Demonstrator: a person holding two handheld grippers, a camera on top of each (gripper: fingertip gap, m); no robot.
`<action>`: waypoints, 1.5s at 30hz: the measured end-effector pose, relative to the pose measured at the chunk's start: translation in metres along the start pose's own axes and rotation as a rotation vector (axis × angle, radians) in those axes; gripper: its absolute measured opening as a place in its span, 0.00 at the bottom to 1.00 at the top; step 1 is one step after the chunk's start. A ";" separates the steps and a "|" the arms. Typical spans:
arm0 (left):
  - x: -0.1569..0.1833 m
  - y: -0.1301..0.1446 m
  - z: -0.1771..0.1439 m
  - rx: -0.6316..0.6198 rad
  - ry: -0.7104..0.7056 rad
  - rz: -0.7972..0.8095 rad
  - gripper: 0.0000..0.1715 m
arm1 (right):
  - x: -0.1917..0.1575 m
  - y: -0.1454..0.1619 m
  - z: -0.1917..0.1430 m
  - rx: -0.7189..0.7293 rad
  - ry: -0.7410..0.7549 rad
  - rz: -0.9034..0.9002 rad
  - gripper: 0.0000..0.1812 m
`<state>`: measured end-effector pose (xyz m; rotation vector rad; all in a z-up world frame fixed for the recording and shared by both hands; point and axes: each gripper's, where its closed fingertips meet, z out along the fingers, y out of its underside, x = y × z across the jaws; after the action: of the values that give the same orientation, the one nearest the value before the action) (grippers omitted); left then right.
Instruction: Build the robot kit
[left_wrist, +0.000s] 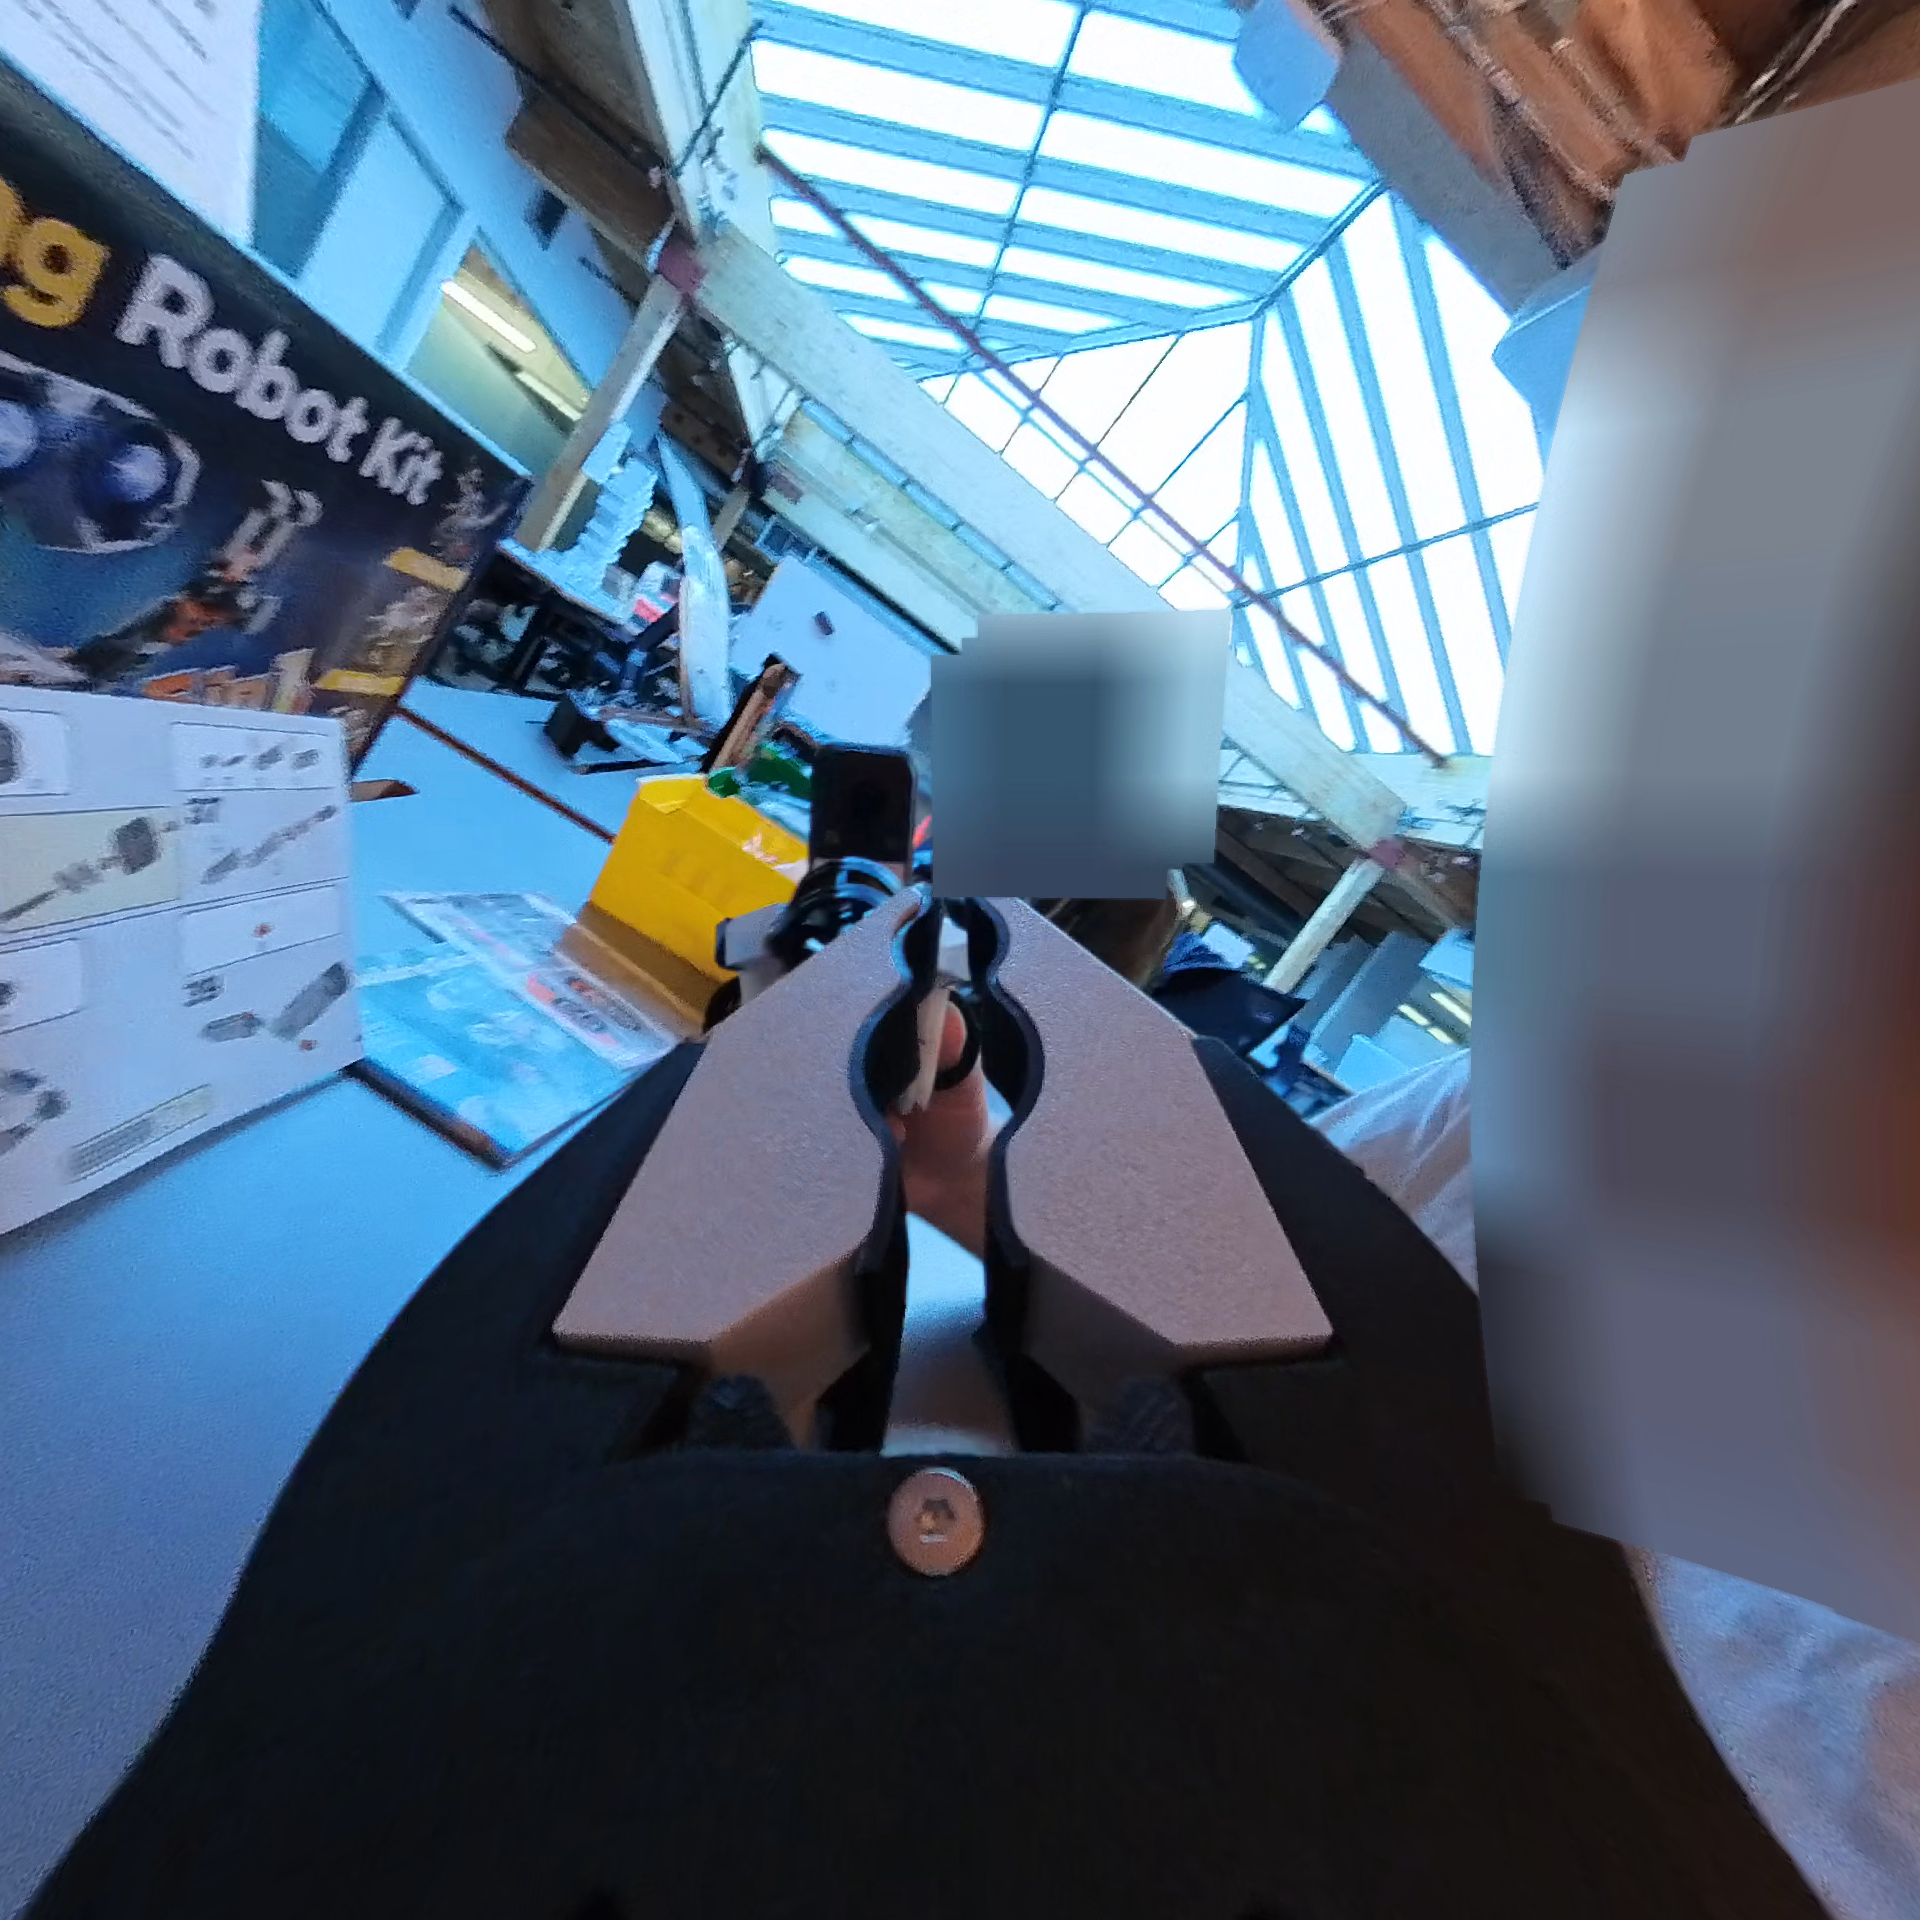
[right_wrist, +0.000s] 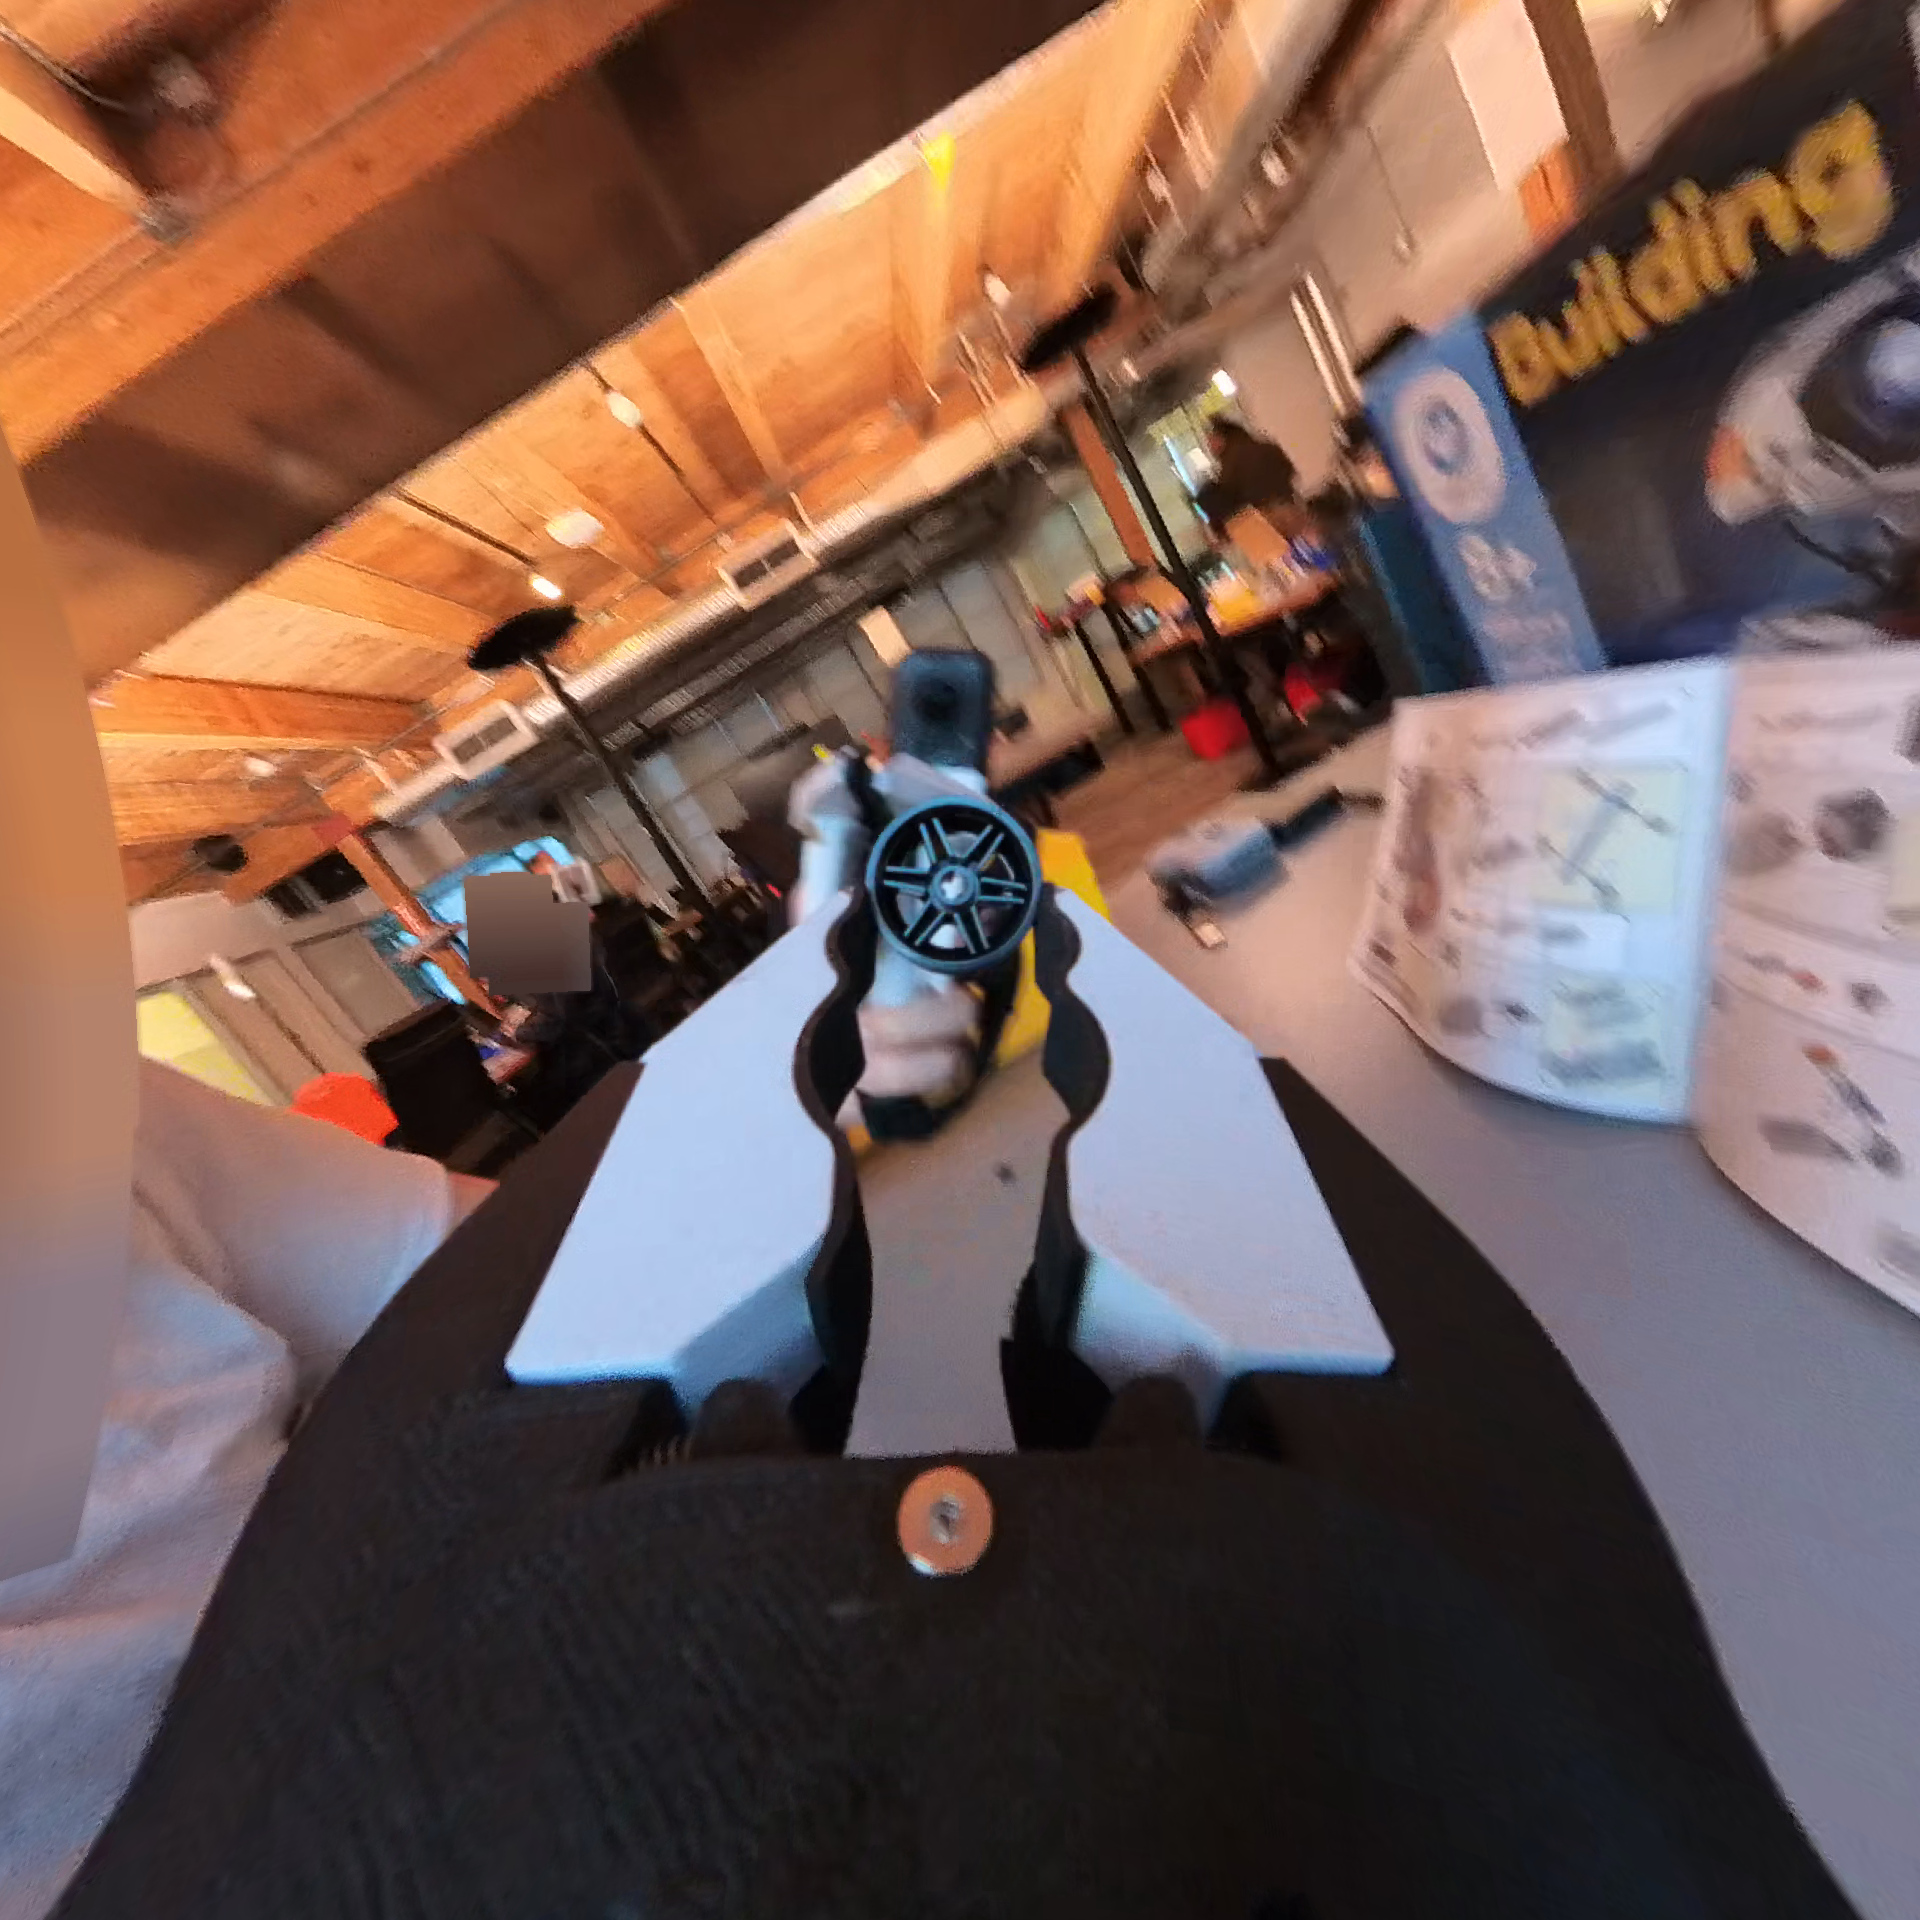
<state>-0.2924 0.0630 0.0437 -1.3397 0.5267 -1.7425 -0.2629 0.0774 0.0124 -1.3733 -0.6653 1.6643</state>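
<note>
My right gripper (right_wrist: 951, 909) is shut on a black spoked toy wheel (right_wrist: 951, 883), gripped at the tips with its face towards the camera. My left gripper (left_wrist: 948, 920) is nearly closed on a thin black rod-like piece (left_wrist: 935, 945) at its tips; what the piece is cannot be told. Both grippers are raised above the table and point at each other, tips close together. The right gripper, with its wheel (left_wrist: 836, 899), shows just left of my left fingertips. The left gripper's grey body (right_wrist: 914, 790) and the hand holding it (right_wrist: 914, 1039) show behind the wheel.
A grey table (left_wrist: 208, 1403) carries an open instruction booklet (left_wrist: 156, 935), also in the right wrist view (right_wrist: 1558, 914), a dark printed kit box (left_wrist: 208, 468), a flat printed sheet (left_wrist: 499, 987) and a yellow bin (left_wrist: 686, 873). The person's pale sleeve (right_wrist: 260, 1247) is close by. The gap from one gripper's tips to the other's is roughly 5 centimetres.
</note>
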 end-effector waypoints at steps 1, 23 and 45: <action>-0.005 0.001 -0.003 -0.019 -0.037 0.007 0.01 | 0.013 0.008 -0.002 -0.051 0.054 -0.004 0.16; -0.101 0.153 -0.067 -1.149 -0.747 0.336 0.20 | 0.097 0.126 -0.048 -0.790 0.405 -0.046 0.17; -0.087 0.135 -0.044 -1.223 -0.594 1.061 0.03 | 0.048 0.083 -0.024 -0.568 0.109 0.035 0.17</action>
<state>-0.2778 0.0529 -0.1218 -1.7003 1.6717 -0.0019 -0.2640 0.0747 -0.0864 -1.8625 -1.1094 1.4680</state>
